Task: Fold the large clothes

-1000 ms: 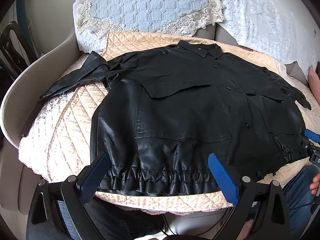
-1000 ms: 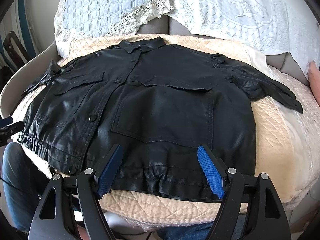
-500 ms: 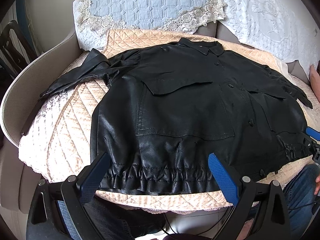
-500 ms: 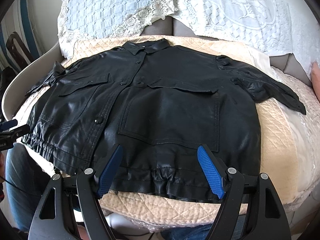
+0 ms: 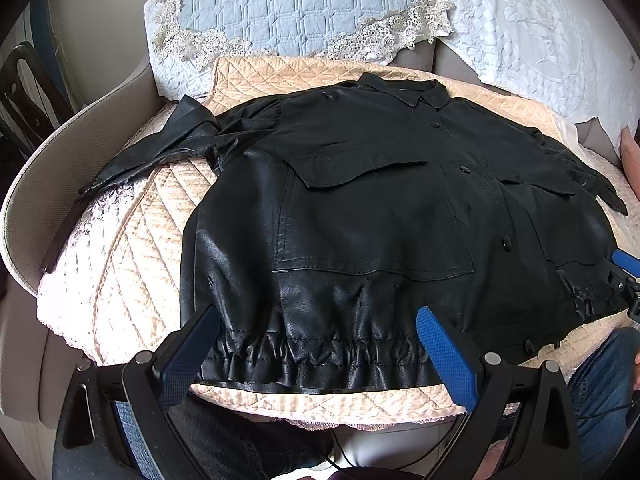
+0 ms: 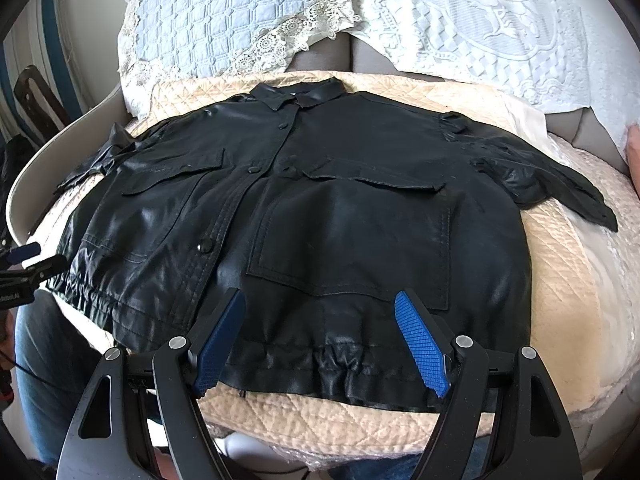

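Note:
A black leather-look jacket [image 5: 380, 216] [image 6: 320, 208] lies front up and spread flat on a quilted beige seat cover [image 5: 132, 248] [image 6: 560, 272], collar at the far side, gathered hem towards me. Its left sleeve [image 5: 160, 152] is crumpled outward; its right sleeve [image 6: 560, 184] stretches out to the right. My left gripper [image 5: 316, 332] hovers open just above the hem's left half. My right gripper [image 6: 320, 316] hovers open above the hem's right half. Nothing sits between either pair of blue pads. The right gripper's tip [image 5: 624, 272] shows at the left wrist view's edge.
Light blue and white quilted lace covers [image 5: 304, 4] [image 6: 460, 20] drape the sofa back behind the jacket. A curved beige armrest [image 5: 52, 184] bounds the left side. A person's jeans-clad legs [image 5: 600, 392] [image 6: 44, 360] are below the seat's front edge. A dark chair [image 5: 24, 92] stands far left.
Both grippers have drifted slightly; the jacket sits a little lower and more central in each view. Both jaws remain wide apart and the jacket has not been moved.

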### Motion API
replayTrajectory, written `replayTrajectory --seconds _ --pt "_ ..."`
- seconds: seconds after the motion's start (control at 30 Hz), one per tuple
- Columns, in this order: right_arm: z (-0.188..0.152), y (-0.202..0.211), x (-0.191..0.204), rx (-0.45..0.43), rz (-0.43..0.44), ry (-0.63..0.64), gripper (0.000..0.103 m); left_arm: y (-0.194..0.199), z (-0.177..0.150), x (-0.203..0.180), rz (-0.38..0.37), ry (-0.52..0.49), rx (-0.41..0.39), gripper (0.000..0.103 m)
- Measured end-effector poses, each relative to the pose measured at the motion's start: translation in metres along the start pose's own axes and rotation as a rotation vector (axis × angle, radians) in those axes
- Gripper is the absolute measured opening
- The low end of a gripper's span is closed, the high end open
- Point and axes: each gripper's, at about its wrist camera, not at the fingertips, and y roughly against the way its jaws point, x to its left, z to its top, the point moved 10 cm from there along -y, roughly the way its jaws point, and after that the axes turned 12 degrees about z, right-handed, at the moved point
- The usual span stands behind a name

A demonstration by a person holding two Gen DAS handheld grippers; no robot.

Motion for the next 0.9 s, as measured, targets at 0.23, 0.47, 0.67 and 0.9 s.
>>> replayTrajectory --seconds 0.23,0.47,0.67,0.9 --pt "0.003 -0.005 0.003 0.001 0.017 -0.003 0.078 -0.004 0.001 -0.001 0.000 0.001 0.010 0.100" --pt "0.008 -0.012 0.007 0.005 0.037 -0.011 0.078 -0.012 0.001 -0.005 0.000 -0.013 0.024 0.100" --pt "0.013 -0.020 0.012 0.002 0.054 -0.012 0.078 -0.020 0.003 -0.007 -0.010 -0.020 0.030 0.100" --pt "0.023 -0.041 0.025 0.023 0.102 -0.001 0.078 -0.042 0.015 0.005 -0.035 0.019 0.032 0.100"
